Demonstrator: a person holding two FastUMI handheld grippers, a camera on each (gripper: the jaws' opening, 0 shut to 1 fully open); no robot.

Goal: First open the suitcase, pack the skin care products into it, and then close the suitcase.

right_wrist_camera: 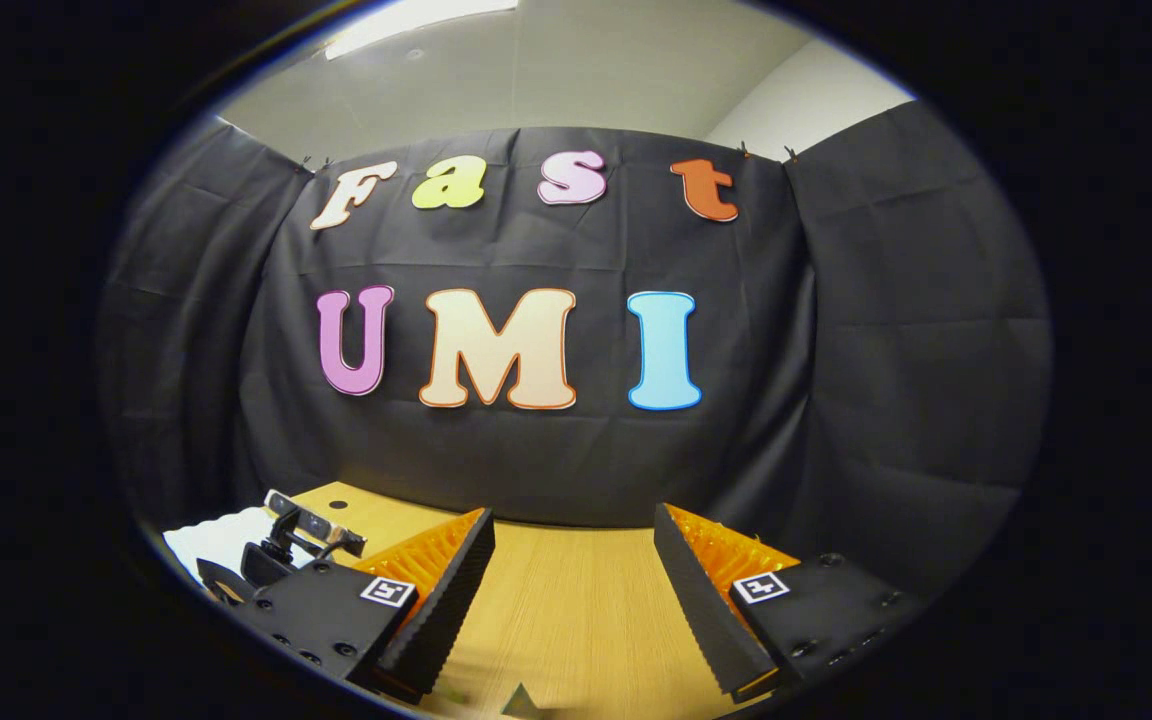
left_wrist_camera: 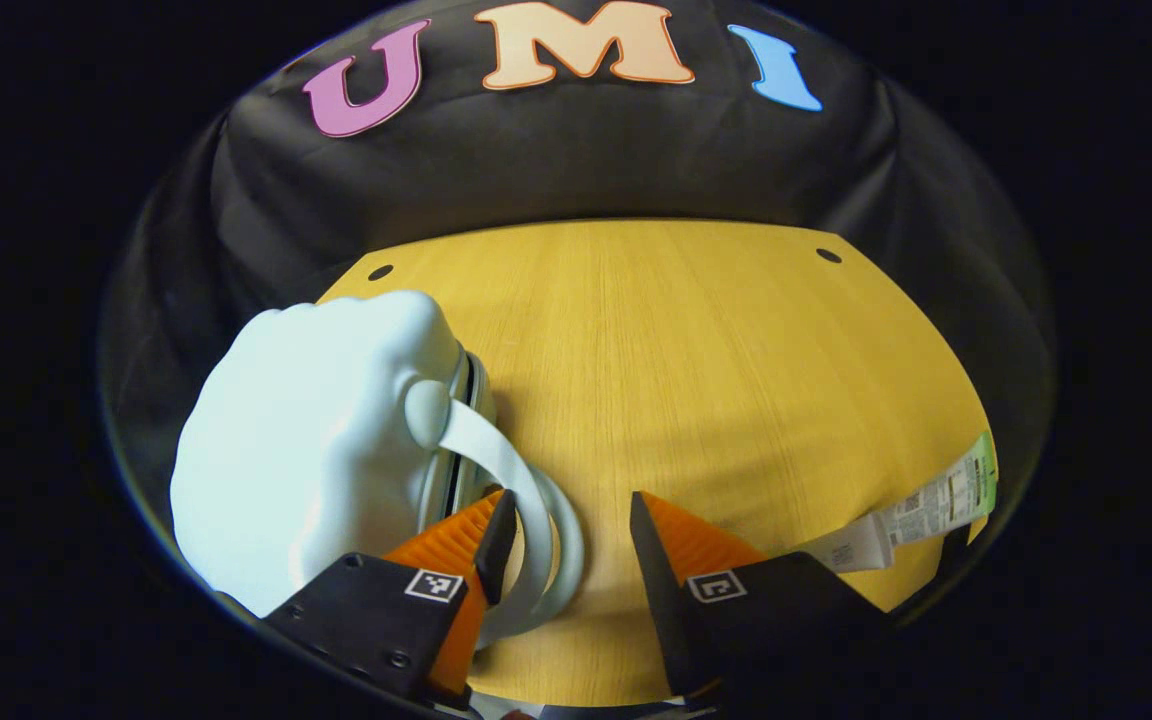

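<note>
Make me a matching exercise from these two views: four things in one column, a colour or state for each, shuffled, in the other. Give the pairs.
Things:
1. suitcase
2. tube
3. table
4. left gripper

Colour or state:
A. yellow wood
B. open, fingers beside the loop handle
C. pale blue, closed
D. white with a green end, lying at the table's edge

Pairs: 1-C, 2-D, 3-A, 4-B

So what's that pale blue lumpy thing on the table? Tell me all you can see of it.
It is the suitcase, small, with a smooth, rounded, pale blue shell that looks like hard plastic. It looks shut, with a dark seam along its edge, and a flat handle loop arching from a round stud. It sits on the wooden table, left of centre. The left gripper is open, its left finger right at the handle.
</note>
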